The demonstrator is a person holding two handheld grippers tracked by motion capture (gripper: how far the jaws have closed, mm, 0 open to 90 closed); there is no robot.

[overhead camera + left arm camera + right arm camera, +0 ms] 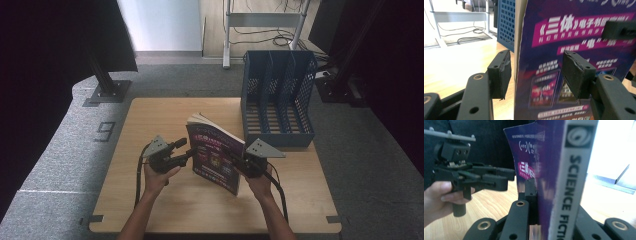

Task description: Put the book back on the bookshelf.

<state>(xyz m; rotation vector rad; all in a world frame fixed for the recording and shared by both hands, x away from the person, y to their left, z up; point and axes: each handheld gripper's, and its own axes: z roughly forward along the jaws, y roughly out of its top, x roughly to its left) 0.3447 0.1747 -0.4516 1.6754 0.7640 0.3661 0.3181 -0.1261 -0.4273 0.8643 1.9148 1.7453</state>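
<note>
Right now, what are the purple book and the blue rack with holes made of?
The purple book looks like paper with a glossy printed cover: light shines off it and pale page edges show at the top. The blue rack seems to be plastic or painted metal; its matte mesh walls and slats leave that open. The table under them has a light wood-grain top.

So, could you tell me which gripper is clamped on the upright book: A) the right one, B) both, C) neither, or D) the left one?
A: the right gripper pinches the book at its spine edge, while the left gripper stands open with the cover's free edge between its pads, unpressed.
</note>
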